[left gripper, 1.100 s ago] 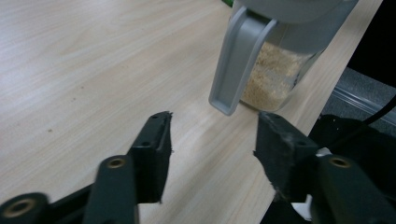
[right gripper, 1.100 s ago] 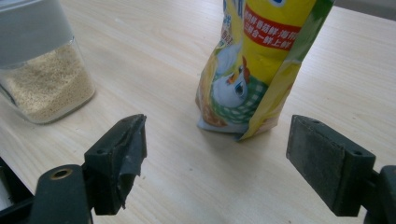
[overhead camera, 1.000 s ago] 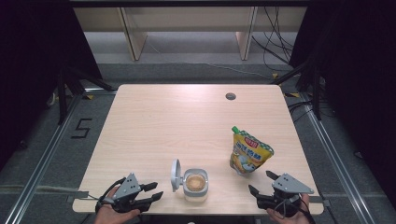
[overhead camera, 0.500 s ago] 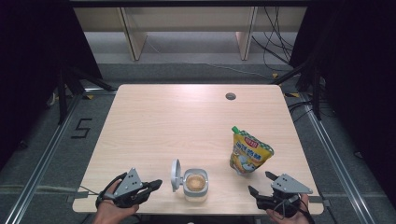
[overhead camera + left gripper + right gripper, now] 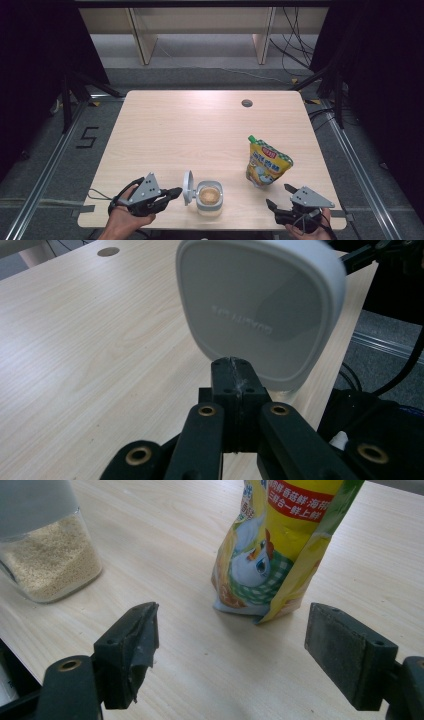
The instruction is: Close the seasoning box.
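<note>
A clear square jar of beige granules (image 5: 209,198), white flip lid (image 5: 187,181) upright, sits at the lower centre near the pale wooden surface's (image 5: 200,130) front edge. Left claw (image 5: 176,191) pressed closed just beside the lid; right claw (image 5: 280,197) spread wide below the yellow stand-up pouch (image 5: 266,164). Upper surface bare.

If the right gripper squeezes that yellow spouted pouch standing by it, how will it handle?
The yellow spouted pouch looks soft-sided, so it would probably dent under the pads rather than resist. It stands tall on a narrow base and leans, so a push near the top would likely tip it. Its glossy film may slip. The right gripper is open, facing its base.
</note>
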Available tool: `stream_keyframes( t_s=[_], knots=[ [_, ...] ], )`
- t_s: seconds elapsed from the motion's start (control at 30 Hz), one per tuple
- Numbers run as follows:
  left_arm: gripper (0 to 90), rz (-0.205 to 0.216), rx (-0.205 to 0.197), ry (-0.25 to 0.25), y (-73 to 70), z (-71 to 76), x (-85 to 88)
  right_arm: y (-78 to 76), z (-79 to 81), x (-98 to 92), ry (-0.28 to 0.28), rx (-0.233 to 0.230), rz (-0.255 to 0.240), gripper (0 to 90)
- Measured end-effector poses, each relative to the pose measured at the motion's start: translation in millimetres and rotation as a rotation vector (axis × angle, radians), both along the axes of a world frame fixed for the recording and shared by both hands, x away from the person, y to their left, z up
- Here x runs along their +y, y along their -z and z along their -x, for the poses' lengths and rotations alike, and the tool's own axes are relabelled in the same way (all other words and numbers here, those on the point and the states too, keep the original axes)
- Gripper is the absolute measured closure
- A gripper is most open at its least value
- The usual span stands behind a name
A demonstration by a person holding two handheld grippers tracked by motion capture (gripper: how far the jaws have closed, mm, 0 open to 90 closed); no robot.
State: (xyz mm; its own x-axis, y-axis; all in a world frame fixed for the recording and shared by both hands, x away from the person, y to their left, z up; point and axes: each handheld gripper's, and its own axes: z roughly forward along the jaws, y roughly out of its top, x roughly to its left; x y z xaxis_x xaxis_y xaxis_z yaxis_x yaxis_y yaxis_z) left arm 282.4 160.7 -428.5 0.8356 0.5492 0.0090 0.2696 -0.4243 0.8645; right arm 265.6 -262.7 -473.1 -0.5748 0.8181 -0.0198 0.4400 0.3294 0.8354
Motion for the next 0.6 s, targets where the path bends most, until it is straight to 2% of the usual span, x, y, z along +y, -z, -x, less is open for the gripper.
stream_keyframes(
  t_s=[0.13,0.2,0.23,0.3,0.37,0.4,0.47,0.5,0.6],
  knots=[
    [89.3,0.012,-0.005,0.017,-5.7,0.1,-5.7,0.2,-0.9,-0.6,-0.008,-0.01,0.004,22.6],
    [89.3,-0.006,-0.019,0.029,-8.2,-0.8,-6.9,0.8,-1.6,-0.8,-0.009,-0.017,0.011,22.6],
    [89.3,0.007,-0.009,0.027,-8.2,-0.8,-9.1,0.9,-1.8,-0.8,-0.012,-0.018,0.012,22.6],
    [89.3,-0.01,-0.017,0.036,-9.3,-1.8,-9.6,0.4,-1.4,-0.3,-0.019,-0.011,0.005,22.6],
    [89.2,-0.005,-0.007,0.04,-9.0,-2.3,-12.1,0.5,-1.7,-0.2,-0.023,-0.016,0.006,22.5],
    [89.2,-0.01,-0.018,0.045,-9.1,-2.9,-12.8,0.9,-2.2,-0.5,-0.024,-0.026,0.017,22.5],
    [89.2,0.001,-0.009,0.044,-8.6,-3.0,-16.3,2.1,-2.8,-0.1,-0.025,-0.019,0.0,22.5],
    [89.2,-0.018,-0.019,0.05,-9.3,-3.6,-17.0,2.0,-3.1,-0.5,-0.027,-0.02,0.006,22.5],
    [89.2,-0.012,-0.016,0.063,-9.8,-4.5,-22.8,2.0,-2.6,0.1,-0.022,-0.021,-0.003,22.5]
  ],
)
